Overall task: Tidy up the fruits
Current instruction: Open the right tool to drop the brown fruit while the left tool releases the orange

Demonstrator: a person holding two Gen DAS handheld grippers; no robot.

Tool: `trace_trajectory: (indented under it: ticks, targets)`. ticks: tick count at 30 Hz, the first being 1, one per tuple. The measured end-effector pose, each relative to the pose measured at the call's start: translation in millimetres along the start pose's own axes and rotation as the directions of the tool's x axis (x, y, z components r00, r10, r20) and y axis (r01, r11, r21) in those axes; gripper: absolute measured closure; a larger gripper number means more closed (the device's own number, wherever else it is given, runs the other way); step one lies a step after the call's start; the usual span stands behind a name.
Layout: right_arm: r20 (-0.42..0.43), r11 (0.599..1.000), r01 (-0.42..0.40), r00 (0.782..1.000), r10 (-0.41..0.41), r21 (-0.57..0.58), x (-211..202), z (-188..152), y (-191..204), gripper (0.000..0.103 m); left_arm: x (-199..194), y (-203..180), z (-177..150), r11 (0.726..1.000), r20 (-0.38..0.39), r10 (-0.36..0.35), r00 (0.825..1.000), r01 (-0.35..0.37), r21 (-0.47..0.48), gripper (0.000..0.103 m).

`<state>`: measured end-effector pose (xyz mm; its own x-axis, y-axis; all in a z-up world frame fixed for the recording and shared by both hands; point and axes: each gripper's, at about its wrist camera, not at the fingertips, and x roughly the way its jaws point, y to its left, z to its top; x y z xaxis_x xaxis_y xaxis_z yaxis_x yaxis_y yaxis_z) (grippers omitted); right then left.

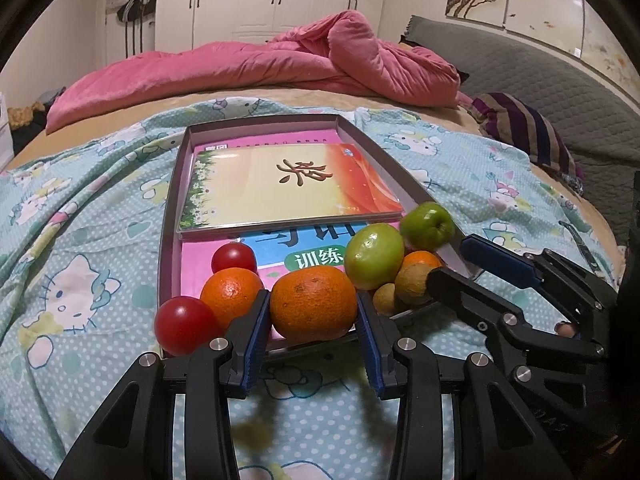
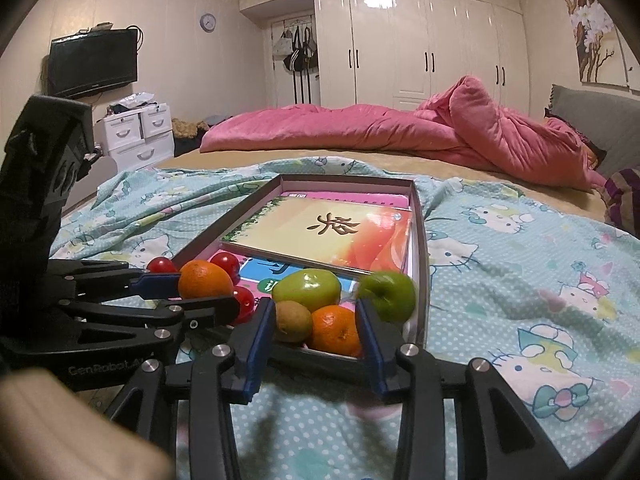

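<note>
Left wrist view: the left gripper [image 1: 313, 322] clamps a round orange tangerine [image 1: 314, 304] at the near edge of the grey cardboard tray [image 1: 170, 208], crowded by red tomatoes [image 1: 185, 325] and green apples [image 1: 374, 256]. Right gripper [image 2: 316, 330] jaws stand released around a second tangerine [image 2: 336, 330] and a brownish kiwi [image 2: 293, 320].

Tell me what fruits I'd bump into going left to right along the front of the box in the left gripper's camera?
Red tomato → orange → bigger orange held in the left gripper → green apple → small green apple.

Home bedrm: bed [image 2: 360, 160], wardrobe [image 2: 420, 48]
</note>
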<state>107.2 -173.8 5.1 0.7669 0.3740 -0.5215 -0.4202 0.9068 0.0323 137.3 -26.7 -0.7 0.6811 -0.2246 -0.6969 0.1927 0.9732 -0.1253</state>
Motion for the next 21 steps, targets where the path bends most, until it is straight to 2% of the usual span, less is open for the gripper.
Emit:
trace_trajectory:
  ticks: [21]
  targets:
    - [-0.021, 0.998, 0.018, 1.0, -0.016, 0.065, 1, -3, -14, 0.051, 3, 2, 0, 1.0, -0.008, -0.015, 1.0, 0.015, -0.019, 0.06]
